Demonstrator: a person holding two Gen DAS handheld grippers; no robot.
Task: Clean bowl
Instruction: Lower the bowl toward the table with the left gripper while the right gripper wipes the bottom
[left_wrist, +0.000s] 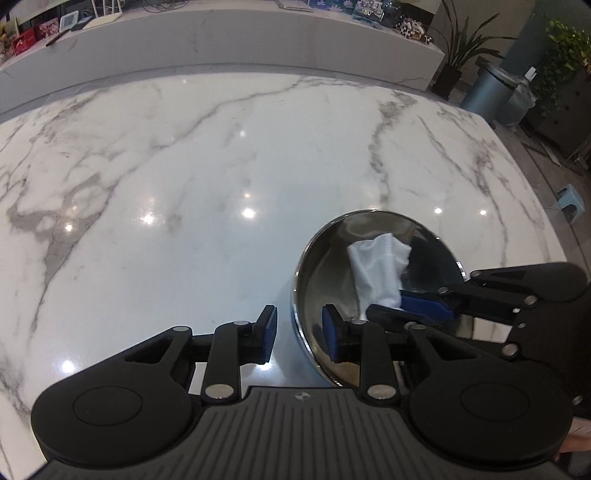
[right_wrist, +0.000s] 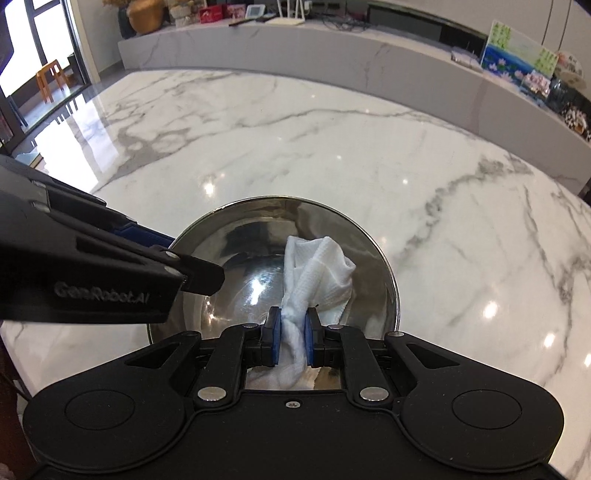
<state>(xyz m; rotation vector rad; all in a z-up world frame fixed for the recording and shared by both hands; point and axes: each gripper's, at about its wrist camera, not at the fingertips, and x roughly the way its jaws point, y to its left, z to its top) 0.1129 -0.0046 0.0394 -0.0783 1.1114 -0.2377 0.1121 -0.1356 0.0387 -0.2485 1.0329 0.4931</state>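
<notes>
Steel bowl (right_wrist: 273, 266) sits on the marble table (right_wrist: 332, 147); my right gripper (right_wrist: 293, 332) pinches the white cloth (right_wrist: 317, 269) inside it; my left gripper (left_wrist: 299, 334) straddles the rim, pads unclamped; I judge the unsteadied bowl could skid when wiping.

A: What colour is the cloth (right_wrist: 317, 273)?
B: White, waffle-textured, in a mirror-silver bowl (right_wrist: 229, 236)
A: The table (right_wrist: 332, 147)?
B: White marble, grey veins; black grippers' pads (right_wrist: 275, 341) are blue
</notes>
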